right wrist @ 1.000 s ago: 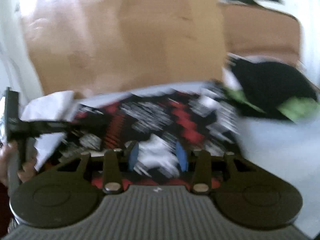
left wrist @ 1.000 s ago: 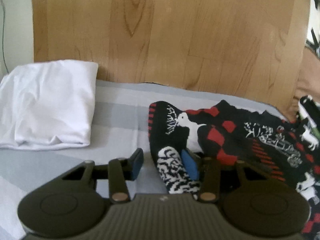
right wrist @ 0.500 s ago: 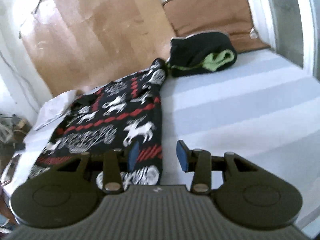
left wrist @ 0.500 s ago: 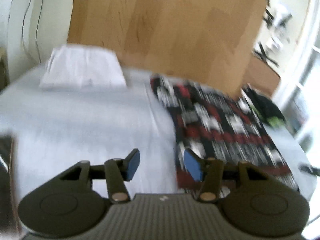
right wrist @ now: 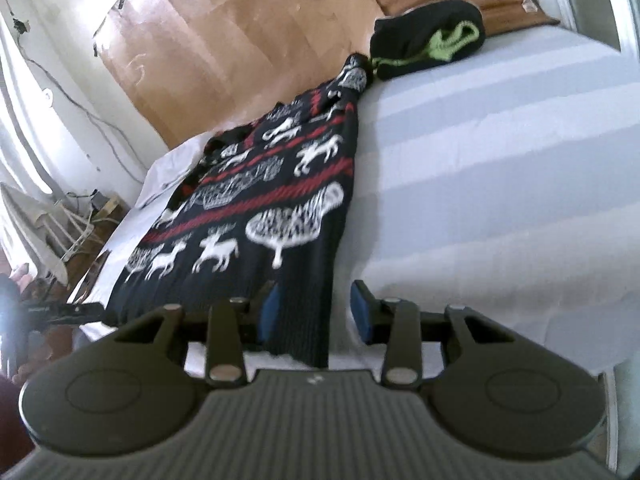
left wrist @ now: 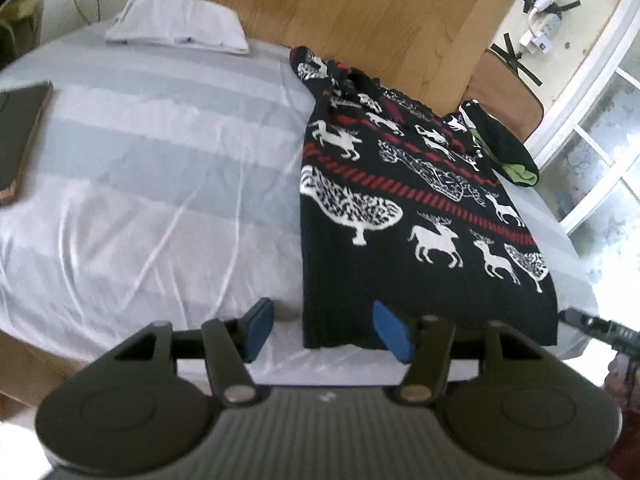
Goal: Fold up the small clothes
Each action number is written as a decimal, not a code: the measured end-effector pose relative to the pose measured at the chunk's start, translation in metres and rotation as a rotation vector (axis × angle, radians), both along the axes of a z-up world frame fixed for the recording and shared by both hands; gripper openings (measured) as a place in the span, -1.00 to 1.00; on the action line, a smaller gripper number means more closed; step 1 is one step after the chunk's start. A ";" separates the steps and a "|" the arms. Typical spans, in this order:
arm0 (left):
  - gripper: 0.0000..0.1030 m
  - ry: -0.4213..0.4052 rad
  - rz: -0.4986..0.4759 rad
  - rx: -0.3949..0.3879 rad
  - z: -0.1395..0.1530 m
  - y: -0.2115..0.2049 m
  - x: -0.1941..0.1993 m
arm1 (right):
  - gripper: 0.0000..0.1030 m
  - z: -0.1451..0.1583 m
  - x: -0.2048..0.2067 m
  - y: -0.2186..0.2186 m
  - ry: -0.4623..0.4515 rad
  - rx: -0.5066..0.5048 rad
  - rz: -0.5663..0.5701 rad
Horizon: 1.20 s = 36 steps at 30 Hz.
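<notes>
A black sweater (left wrist: pixel 400 208) with white reindeer and red stripes lies flat and lengthwise on the striped grey bed (left wrist: pixel 160 160). My left gripper (left wrist: pixel 324 332) hovers at the near hem. Its jaws are opening, with the sweater's near left corner between the blue pads (left wrist: pixel 260 326), which are not pressing it. In the right wrist view the same sweater (right wrist: pixel 260 200) runs away from my right gripper (right wrist: pixel 316 314). Those jaws are closing slightly; the near right corner lies between them, unpinched.
A folded white cloth (left wrist: pixel 180 24) lies at the far left by the wooden headboard (left wrist: pixel 360 12). A phone (left wrist: pixel 20 136) rests near the bed's left edge. A black-and-green garment (right wrist: pixel 428 40) sits beyond the sweater. A window (left wrist: pixel 600 160) is on the right.
Both grippers drew back from the sweater's far end to its near hem. The left gripper let go of the patterned fabric and its jaws spread wider. The sweater now lies stretched out flat.
</notes>
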<state>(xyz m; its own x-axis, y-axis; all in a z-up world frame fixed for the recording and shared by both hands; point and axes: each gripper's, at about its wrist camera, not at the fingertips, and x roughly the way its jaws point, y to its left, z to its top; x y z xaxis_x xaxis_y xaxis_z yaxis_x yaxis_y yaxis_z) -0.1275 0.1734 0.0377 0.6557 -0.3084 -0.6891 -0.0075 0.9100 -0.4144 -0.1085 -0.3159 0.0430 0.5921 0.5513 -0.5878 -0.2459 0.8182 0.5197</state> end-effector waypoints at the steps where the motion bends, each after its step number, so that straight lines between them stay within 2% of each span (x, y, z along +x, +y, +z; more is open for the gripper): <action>1: 0.12 0.009 0.009 -0.019 -0.002 0.002 0.002 | -0.18 -0.003 -0.001 0.000 0.008 0.010 0.006; 3: 0.21 0.027 0.020 -0.056 -0.005 -0.002 0.006 | -0.17 -0.006 -0.002 0.002 0.010 0.035 0.014; 5: 0.13 0.046 0.018 -0.065 -0.006 -0.004 0.009 | -0.18 -0.008 0.001 0.001 0.016 0.053 0.026; 6: -0.23 0.059 0.016 -0.050 -0.007 -0.006 0.009 | -0.29 -0.008 0.001 0.003 0.023 0.046 0.030; 7: -0.89 0.078 0.000 -0.045 -0.009 -0.007 0.009 | -0.42 -0.009 0.003 0.003 0.035 0.042 0.049; 8: -0.86 0.100 -0.015 -0.063 -0.013 -0.007 0.010 | -0.72 -0.011 0.002 0.006 0.042 0.025 0.067; 9: -0.86 0.104 -0.012 -0.074 -0.015 -0.007 0.010 | -0.86 -0.013 0.004 0.008 0.050 0.013 0.077; 11: -0.87 0.101 -0.015 -0.081 -0.013 -0.010 0.011 | -0.87 -0.016 0.008 0.007 0.063 0.026 0.091; 13: -0.87 0.073 -0.038 -0.115 -0.004 -0.009 0.008 | -0.87 -0.007 0.009 0.004 0.035 0.053 0.129; 15: -0.87 0.000 -0.053 -0.137 0.016 -0.007 0.006 | -0.88 0.009 0.012 -0.004 -0.035 0.114 0.149; 18: -0.87 -0.106 -0.033 -0.158 0.046 0.005 0.018 | -0.88 0.033 0.034 -0.013 -0.130 0.164 0.099; 21: -0.87 -0.170 0.013 -0.140 0.068 0.012 0.055 | -0.88 0.049 0.077 -0.012 -0.181 0.170 0.030; 24: -0.86 -0.167 0.089 -0.133 0.080 0.012 0.118 | -0.87 0.054 0.138 0.003 -0.189 0.176 -0.037; 25: -0.81 -0.170 0.123 -0.121 0.082 0.010 0.143 | -0.86 0.051 0.158 0.006 -0.187 0.178 -0.063; 26: -0.78 -0.174 0.166 -0.081 0.082 0.004 0.168 | -0.79 0.047 0.181 0.013 -0.190 0.164 -0.095; 27: -0.66 -0.161 0.193 -0.026 0.078 0.001 0.187 | -0.43 0.042 0.200 0.022 -0.200 0.106 -0.137; 28: -0.63 -0.126 0.223 0.041 0.074 -0.003 0.204 | -0.18 0.036 0.215 0.025 -0.169 0.028 -0.182; 29: -0.66 -0.073 0.239 0.083 0.067 -0.005 0.214 | -0.06 0.030 0.224 0.026 -0.102 -0.024 -0.226; 30: -0.64 -0.058 0.215 0.073 0.061 -0.004 0.214 | -0.06 0.025 0.223 0.023 -0.065 -0.012 -0.220; 32: -0.51 -0.076 0.153 0.038 0.050 0.002 0.200 | -0.06 0.019 0.203 0.012 -0.090 0.070 -0.148; 34: -0.17 -0.055 0.150 0.026 0.039 0.011 0.186 | -0.03 0.011 0.181 0.003 -0.063 0.093 -0.141; 36: -0.09 -0.033 0.122 -0.019 0.029 0.016 0.177 | 0.00 0.002 0.164 0.002 -0.034 0.090 -0.140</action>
<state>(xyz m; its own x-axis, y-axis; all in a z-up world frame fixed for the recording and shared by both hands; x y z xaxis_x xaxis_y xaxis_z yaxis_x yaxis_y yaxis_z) 0.0495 0.1896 0.0665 0.7110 -0.2379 -0.6618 -0.1036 0.8953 -0.4332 0.0556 -0.3142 0.0451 0.6859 0.5114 -0.5177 -0.1512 0.7961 0.5860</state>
